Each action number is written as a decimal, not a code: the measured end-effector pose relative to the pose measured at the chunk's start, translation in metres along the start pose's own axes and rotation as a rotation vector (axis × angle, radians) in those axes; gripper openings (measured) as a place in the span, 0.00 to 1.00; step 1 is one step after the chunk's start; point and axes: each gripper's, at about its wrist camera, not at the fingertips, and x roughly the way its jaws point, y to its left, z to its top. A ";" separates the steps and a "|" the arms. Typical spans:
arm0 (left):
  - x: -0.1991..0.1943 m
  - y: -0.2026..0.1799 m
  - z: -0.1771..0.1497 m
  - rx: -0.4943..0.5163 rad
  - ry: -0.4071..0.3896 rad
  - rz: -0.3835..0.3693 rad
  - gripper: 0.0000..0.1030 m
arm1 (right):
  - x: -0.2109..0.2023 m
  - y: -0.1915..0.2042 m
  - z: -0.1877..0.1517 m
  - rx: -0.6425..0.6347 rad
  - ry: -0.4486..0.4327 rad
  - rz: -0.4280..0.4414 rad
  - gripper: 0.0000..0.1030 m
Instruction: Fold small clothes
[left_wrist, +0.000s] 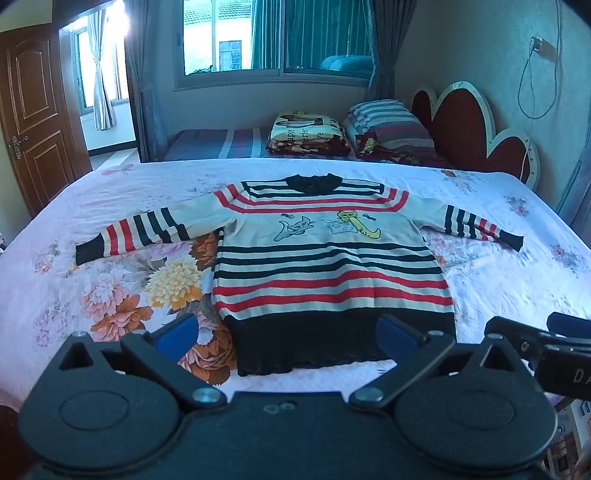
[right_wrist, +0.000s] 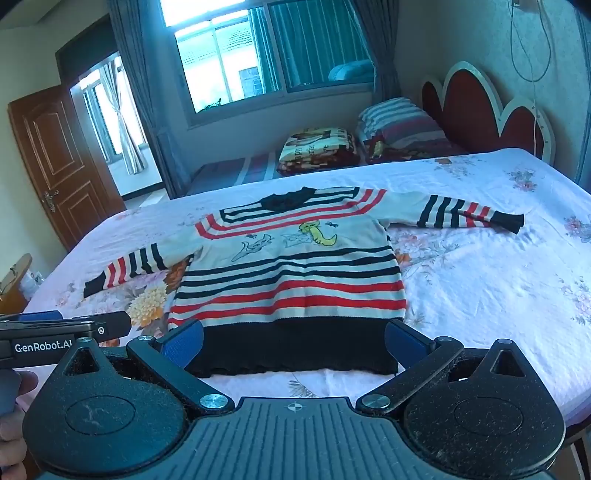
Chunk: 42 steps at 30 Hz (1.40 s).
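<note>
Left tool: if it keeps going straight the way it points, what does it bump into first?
Most likely the sweater, around its black bottom hem. The left tool is open and empty, tilted down toward it with nothing in between. Depth is hard to judge, so it might touch the bedsheet just before the hem.

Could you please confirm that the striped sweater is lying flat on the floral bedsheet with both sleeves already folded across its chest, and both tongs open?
Not quite: the sleeves are not folded. The striped sweater lies flat on the floral bedsheet with both sleeves spread out to the sides, as the left wrist view shows. The left tongs and right tongs are indeed open.
</note>
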 end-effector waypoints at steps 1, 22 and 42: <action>0.000 0.000 0.000 0.000 0.000 0.000 1.00 | 0.001 0.000 0.000 0.000 0.001 0.001 1.00; 0.007 0.004 0.003 -0.003 0.001 0.008 1.00 | 0.009 -0.001 0.001 -0.004 0.001 0.001 1.00; 0.011 0.007 0.003 -0.002 -0.001 0.017 1.00 | 0.012 0.000 0.001 -0.017 -0.008 -0.005 1.00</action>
